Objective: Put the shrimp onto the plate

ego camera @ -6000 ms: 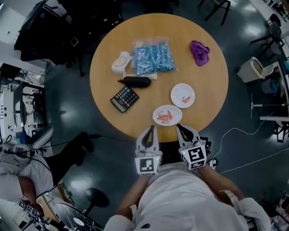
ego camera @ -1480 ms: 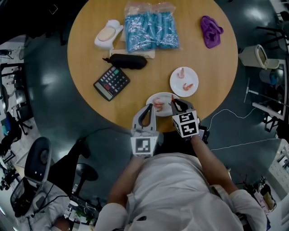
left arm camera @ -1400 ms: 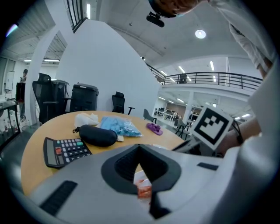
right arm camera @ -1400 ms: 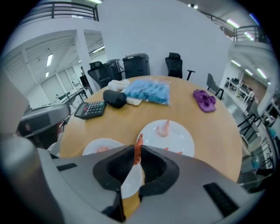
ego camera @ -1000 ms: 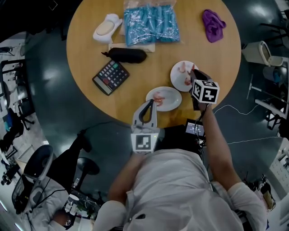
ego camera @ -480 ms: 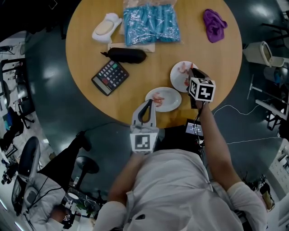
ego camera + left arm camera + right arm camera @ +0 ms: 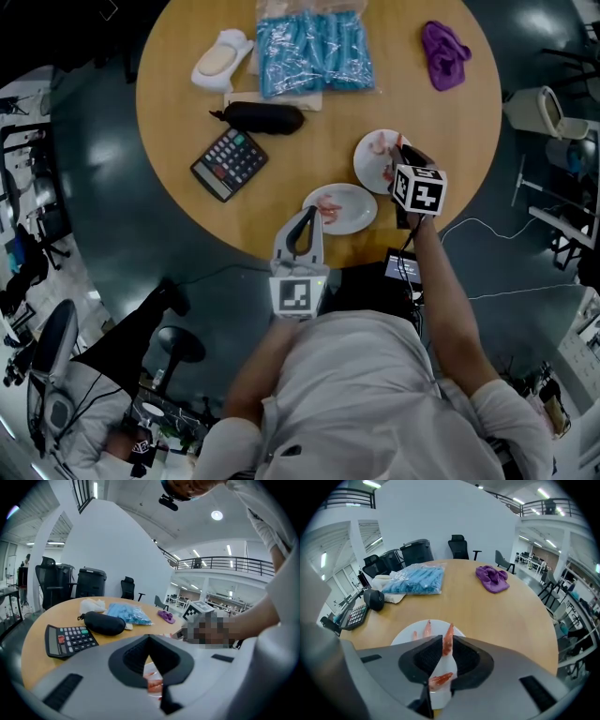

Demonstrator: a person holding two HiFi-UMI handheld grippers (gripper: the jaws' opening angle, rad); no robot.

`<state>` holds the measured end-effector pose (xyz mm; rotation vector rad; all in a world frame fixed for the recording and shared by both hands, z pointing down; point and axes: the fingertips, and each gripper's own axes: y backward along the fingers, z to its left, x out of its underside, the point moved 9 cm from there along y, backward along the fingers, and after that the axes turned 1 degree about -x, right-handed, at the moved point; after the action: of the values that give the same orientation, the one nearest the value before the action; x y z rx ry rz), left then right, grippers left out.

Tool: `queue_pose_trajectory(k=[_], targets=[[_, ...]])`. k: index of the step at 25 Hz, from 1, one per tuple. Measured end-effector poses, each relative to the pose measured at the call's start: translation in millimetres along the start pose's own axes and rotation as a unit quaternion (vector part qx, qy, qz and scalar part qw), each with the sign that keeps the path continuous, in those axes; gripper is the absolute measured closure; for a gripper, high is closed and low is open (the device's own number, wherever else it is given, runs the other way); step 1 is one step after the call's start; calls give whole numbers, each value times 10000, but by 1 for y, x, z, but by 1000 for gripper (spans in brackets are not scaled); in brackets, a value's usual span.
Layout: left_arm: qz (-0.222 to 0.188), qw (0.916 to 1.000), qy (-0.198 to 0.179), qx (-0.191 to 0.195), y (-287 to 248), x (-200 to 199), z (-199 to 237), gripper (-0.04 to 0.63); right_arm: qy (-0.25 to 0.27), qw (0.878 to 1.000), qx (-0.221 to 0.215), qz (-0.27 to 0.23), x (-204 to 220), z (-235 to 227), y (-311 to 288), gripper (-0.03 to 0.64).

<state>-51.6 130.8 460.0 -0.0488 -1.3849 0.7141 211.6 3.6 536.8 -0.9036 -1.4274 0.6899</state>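
Observation:
Two white plates lie near the front of the round wooden table. The near plate (image 7: 354, 212) holds pink shrimp (image 7: 328, 204). My right gripper (image 7: 397, 155) hangs over the right plate (image 7: 370, 161). Its jaws are opening, and the tips still touch an upright shrimp (image 7: 447, 641) between them. Below it, the right plate (image 7: 405, 638) carries two more shrimp (image 7: 426, 629). My left gripper (image 7: 312, 214) is shut and empty at the near plate's front rim. In the left gripper view, a shrimp (image 7: 153, 685) on that plate shows behind the left gripper (image 7: 149, 637).
A calculator (image 7: 226, 164), a black case (image 7: 265, 117), a bag of blue items (image 7: 311, 52), a white bundle (image 7: 221, 61) and a purple cloth (image 7: 442, 52) lie farther back on the table. Office chairs and cables stand on the dark floor around it.
My right gripper carried a shrimp from the near plate to above the right plate, and has barely moved in the last half second. The left gripper stayed put.

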Motion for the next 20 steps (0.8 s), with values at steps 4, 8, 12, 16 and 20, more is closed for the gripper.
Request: queue_pose_trajectory(k=[4, 8, 12, 16, 20], targets=[[-14, 10000, 9, 18, 0, -3, 3, 588, -68, 9999, 71, -56, -1, -2, 8, 546], [-75, 9999, 137, -51, 5, -8, 6, 588, 258, 9986, -464, -74, 3, 25, 45, 546], [-41, 9998, 184, -98, 8, -8, 11, 588, 1849, 9564, -2158, 675, 44, 100, 68, 546], [-100, 9998, 161, -51, 11, -8, 12, 588, 2792, 9252, -2362, 1017, 78, 131, 62, 546], [-127, 9999, 61, -19, 14, -7, 13, 588, 3107, 9140, -2340, 1158, 81, 137, 51, 546]])
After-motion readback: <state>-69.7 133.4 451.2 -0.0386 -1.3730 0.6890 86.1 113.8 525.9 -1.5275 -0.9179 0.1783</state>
